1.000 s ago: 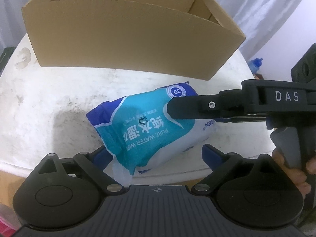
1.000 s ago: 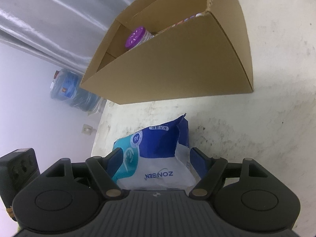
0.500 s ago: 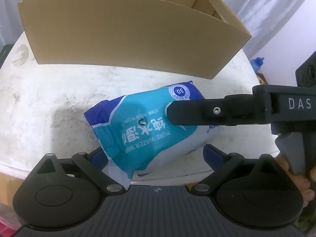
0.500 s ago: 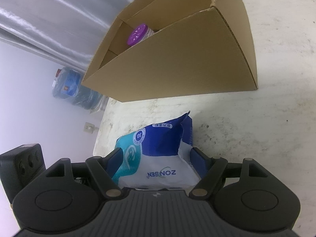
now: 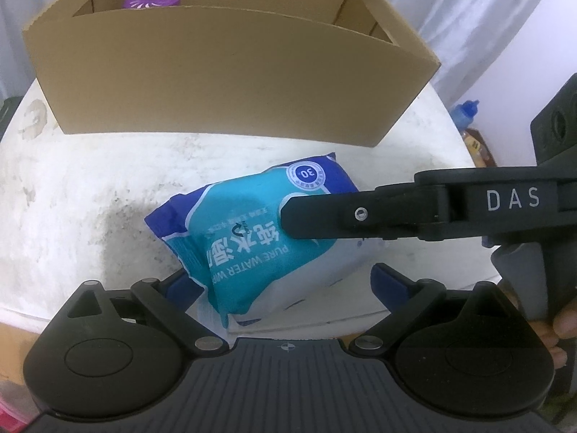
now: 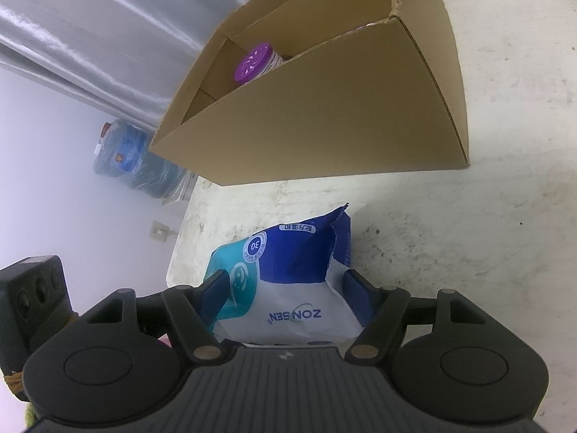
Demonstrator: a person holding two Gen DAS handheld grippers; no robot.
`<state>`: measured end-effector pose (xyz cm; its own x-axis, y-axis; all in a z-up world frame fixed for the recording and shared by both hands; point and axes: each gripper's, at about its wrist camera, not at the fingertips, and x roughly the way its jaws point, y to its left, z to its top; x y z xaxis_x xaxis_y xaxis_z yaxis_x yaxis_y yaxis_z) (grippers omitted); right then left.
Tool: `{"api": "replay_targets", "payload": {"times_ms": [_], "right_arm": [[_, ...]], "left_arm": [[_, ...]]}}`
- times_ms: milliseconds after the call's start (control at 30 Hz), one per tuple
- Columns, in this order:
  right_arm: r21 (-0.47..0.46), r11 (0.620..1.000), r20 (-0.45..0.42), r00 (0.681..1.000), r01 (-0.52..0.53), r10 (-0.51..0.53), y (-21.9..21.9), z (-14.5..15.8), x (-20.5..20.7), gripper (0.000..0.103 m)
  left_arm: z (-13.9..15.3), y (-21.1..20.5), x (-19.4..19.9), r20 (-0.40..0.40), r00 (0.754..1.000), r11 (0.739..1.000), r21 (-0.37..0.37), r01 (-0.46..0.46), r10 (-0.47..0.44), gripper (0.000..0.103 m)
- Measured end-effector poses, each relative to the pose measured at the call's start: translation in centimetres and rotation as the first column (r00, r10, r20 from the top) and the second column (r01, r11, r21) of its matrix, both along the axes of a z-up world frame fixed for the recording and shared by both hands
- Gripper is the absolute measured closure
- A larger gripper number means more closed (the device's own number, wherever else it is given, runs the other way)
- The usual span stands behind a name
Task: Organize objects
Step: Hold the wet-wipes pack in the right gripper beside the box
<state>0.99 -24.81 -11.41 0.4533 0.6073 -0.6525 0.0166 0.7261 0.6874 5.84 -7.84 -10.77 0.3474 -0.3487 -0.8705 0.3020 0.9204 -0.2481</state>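
The wipes pack (image 5: 252, 238), a blue and teal soft pack of wet wipes, lies near the front edge of the white, stained bench (image 5: 90, 187), just in front of the box (image 5: 223, 79) and apart from it.

In the left wrist view, going from the left: the left gripper (image 5: 285, 281) has its blue fingers (image 5: 178, 283) spread wide, one on each side of the pack's near end. The left finger sits right at the pack's edge, the other stands clear of it, so they do not clamp it. The box, open-topped brown cardboard, stands across the back of the bench, and a purple lid (image 5: 151, 0) shows inside its left compartment. From the right the right gripper (image 6: 285, 288) reaches in sideways over the pack, its upper finger (image 5: 324, 216) lying across the teal face; a hand (image 5: 566, 324) shows at its grip.

In the right wrist view, a water jug (image 6: 133, 158) stands on the floor at the left. The right gripper's jaws have just been closing, with the pack between them; both blue fingers (image 6: 216, 292) now lie against its sides, holding it at the white end. The box sits beyond, the purple lid inside it.
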Motion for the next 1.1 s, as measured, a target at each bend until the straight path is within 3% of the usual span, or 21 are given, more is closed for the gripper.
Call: {"api": "replay_targets", "payload": {"times_ms": [300, 1100], "right_arm": [[-0.022, 1.000, 0.013, 1.000, 0.002, -0.002, 0.4, 0.1, -0.1, 0.031], [-0.056, 0.998, 0.047, 0.999, 0.018, -0.016, 0.4, 2.1, -0.9, 0.030]], "left_arm": [[0.2, -1.2, 0.0, 0.022, 1.000, 0.999, 0.043, -0.006, 0.005, 0.006], [0.7, -2.6, -0.4, 0.077, 0.997, 0.999, 0.051, -0.003, 0.000, 0.009]]}}
